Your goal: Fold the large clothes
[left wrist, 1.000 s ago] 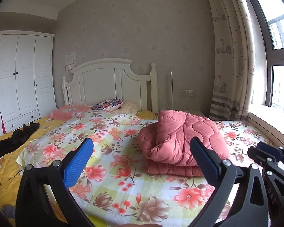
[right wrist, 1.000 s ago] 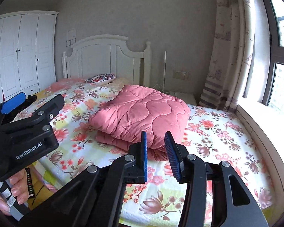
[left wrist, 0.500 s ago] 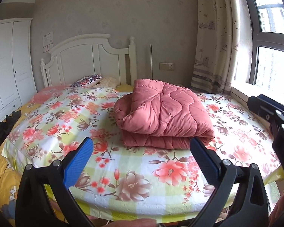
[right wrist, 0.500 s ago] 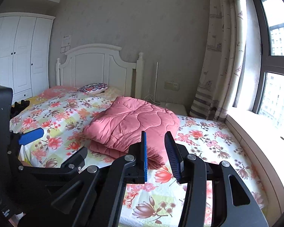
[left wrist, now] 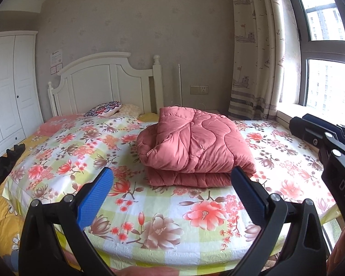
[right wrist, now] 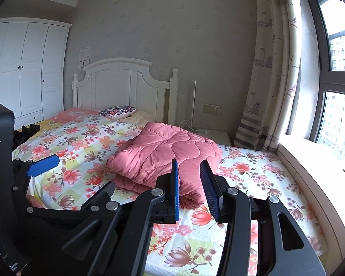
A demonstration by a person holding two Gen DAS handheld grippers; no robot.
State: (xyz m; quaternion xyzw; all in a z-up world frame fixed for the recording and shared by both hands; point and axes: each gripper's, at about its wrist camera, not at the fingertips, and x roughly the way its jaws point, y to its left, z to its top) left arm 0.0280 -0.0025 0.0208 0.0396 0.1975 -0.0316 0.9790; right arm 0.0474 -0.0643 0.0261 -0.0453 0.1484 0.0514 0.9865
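A pink quilted comforter (left wrist: 195, 147) lies folded in a thick stack on the floral bed sheet (left wrist: 85, 151); it also shows in the right wrist view (right wrist: 163, 154). My left gripper (left wrist: 172, 191) is wide open and empty, held near the foot of the bed, short of the comforter. My right gripper (right wrist: 189, 184) has its blue pads close together with a narrow gap and nothing between them. It also appears at the right edge of the left wrist view (left wrist: 322, 135). A dark garment (left wrist: 4, 163) lies at the bed's left side.
A white headboard (left wrist: 108, 85) and pillows (left wrist: 103, 111) stand at the far end. A white wardrobe (left wrist: 9, 87) is on the left. A curtain (left wrist: 255, 57) and window sill (right wrist: 315, 161) run along the right of the bed.
Both grippers have drifted in front of the bed, changing the view of the comforter. The left stays wide open, the right nearly closed. The comforter has not moved.
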